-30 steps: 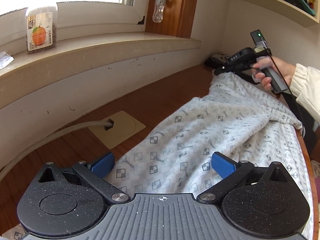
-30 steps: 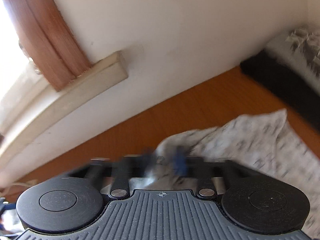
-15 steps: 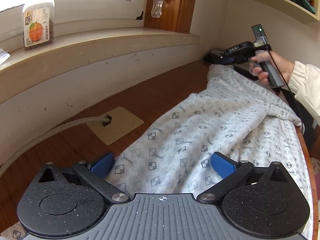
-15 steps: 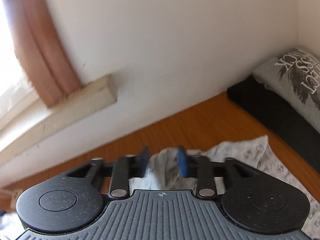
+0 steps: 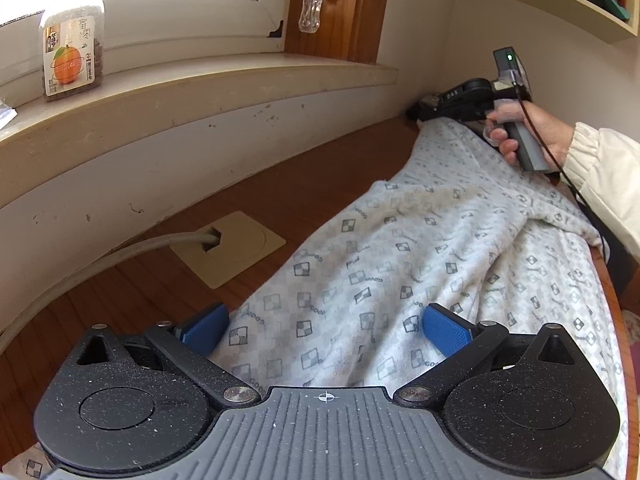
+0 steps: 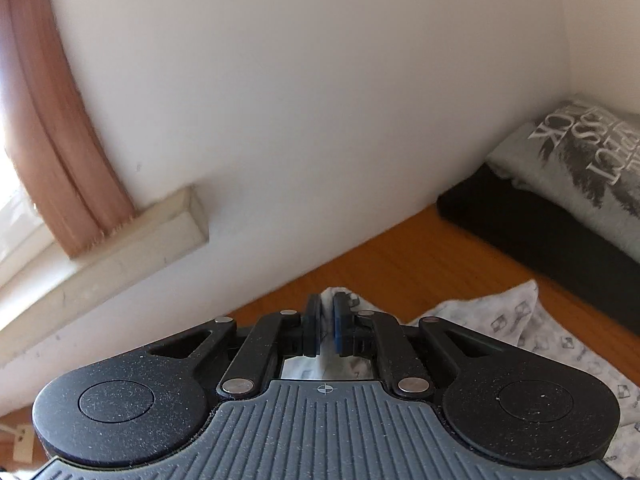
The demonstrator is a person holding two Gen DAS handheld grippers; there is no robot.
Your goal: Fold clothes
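My left claw (image 5: pixel 326 328) stands wide open, its blue pads (image 5: pixel 447 330) apart over the near end of the patterned garment (image 5: pixel 400 264), gripping nothing; the cloth passes between and under them. From there the garment runs ahead of me along the wooden table (image 5: pixel 320 184) to its far end, where my right claw (image 6: pixel 327 326) has just been closing and now pinches a small fold of the same fabric between nearly touching pads. In the left view my right hand (image 5: pixel 532 132) grips that claw's handle at the far right. Left of my left claw a beige floor plate (image 5: pixel 236 248) with a cable sits on the wood. Right of my right claw, a grey printed shirt (image 6: pixel 580 172) lies on something black.
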